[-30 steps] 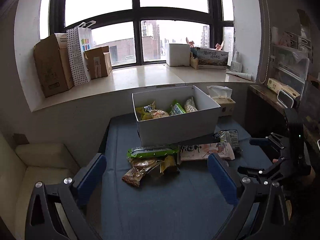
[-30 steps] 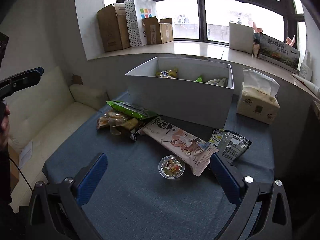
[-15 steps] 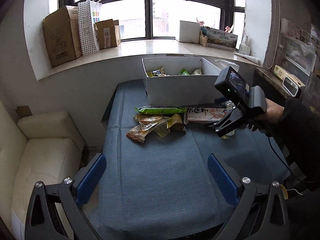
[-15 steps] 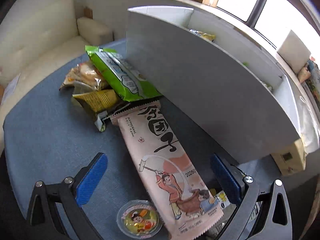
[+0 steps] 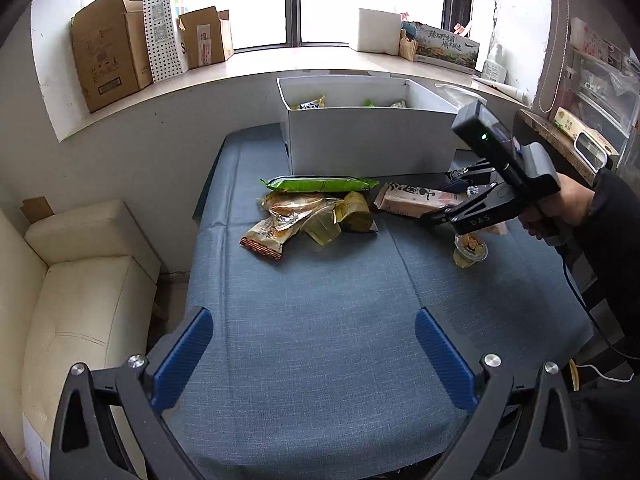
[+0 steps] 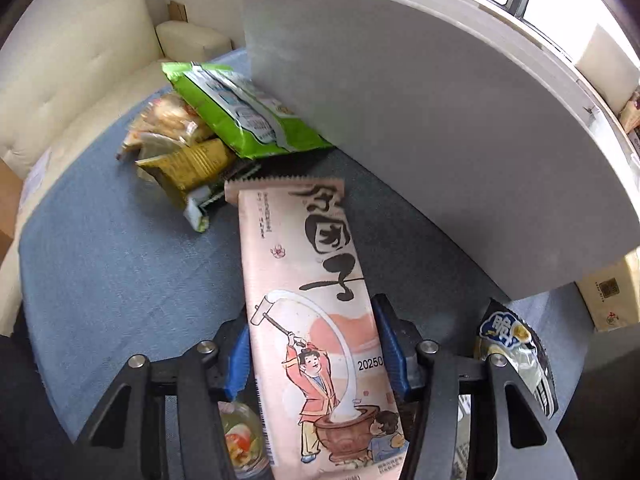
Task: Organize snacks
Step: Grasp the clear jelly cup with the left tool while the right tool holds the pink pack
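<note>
My right gripper (image 6: 316,354) is shut on a long pink snack packet (image 6: 308,292) lying on the blue tablecloth in front of the white box (image 6: 420,120). In the left wrist view the right gripper (image 5: 452,200) grips the same pink packet (image 5: 412,200) beside the white box (image 5: 368,144), which holds several snacks. My left gripper (image 5: 316,352) is open and empty, low over the near part of the table. A green packet (image 5: 320,184), several yellow and orange packets (image 5: 296,216) and a jelly cup (image 5: 470,248) lie on the cloth.
A dark chip bag (image 6: 516,356) lies right of my right gripper. A cream sofa (image 5: 80,300) stands left of the table. Cardboard boxes (image 5: 112,48) and a paper bag sit on the windowsill. A shelf (image 5: 580,128) stands at the right.
My right gripper moved down and forward over the pink packet and closed on it. My left gripper pulled back and rose, widening its view of the table.
</note>
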`<state>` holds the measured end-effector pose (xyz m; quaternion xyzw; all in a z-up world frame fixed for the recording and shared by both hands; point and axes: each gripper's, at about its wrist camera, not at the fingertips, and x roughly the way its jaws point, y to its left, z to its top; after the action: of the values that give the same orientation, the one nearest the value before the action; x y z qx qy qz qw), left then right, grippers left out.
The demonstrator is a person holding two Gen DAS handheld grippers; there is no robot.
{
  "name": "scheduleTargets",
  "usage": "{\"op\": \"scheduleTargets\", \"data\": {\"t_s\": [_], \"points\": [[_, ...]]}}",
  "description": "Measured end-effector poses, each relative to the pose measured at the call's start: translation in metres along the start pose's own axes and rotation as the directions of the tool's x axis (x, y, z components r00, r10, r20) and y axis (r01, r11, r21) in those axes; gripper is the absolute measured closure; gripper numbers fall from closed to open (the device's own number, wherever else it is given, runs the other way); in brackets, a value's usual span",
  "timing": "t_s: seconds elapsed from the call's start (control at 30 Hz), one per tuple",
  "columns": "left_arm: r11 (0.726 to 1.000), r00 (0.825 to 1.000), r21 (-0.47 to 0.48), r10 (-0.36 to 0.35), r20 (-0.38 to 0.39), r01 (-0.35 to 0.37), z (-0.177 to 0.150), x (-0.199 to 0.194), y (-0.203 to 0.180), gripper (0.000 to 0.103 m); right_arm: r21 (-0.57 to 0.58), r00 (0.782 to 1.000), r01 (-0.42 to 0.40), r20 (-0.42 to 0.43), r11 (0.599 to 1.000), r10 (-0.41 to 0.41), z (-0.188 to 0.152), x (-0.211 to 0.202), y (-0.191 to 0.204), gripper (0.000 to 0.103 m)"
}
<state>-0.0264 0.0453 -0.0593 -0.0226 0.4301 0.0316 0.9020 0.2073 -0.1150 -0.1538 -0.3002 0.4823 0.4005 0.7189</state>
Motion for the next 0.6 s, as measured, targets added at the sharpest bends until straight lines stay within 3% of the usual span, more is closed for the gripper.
{"op": "scheduleTargets", "data": {"t_s": [0.1,0.23,0.43,0.6], "points": [[0.999,0.999,0.017,-0.046,-0.03,0.046,0.006,0.015,-0.01,0.0,0.042,0.998,0.017,0.062,0.999,-0.02,-0.009,-0.023,-0.005,0.047],[0.987,0.991,0.107,-0.111,-0.069,0.118,0.02,0.042,-0.041,0.0,0.131,0.987,-0.019,0.163,0.991,-0.003,-0.036,-0.061,-0.009,0.047],[0.944,0.958,0.206,-0.225,-0.178,0.26,0.042,0.098,-0.101,0.0,0.299,0.965,-0.048,0.262,0.953,-0.034,-0.102,-0.116,-0.01,0.047],[0.921,0.93,0.202,-0.284,-0.235,0.333,0.055,0.143,-0.139,0.001,0.448,0.951,-0.045,0.292,0.893,-0.098,-0.154,-0.138,-0.005,0.047]]}}
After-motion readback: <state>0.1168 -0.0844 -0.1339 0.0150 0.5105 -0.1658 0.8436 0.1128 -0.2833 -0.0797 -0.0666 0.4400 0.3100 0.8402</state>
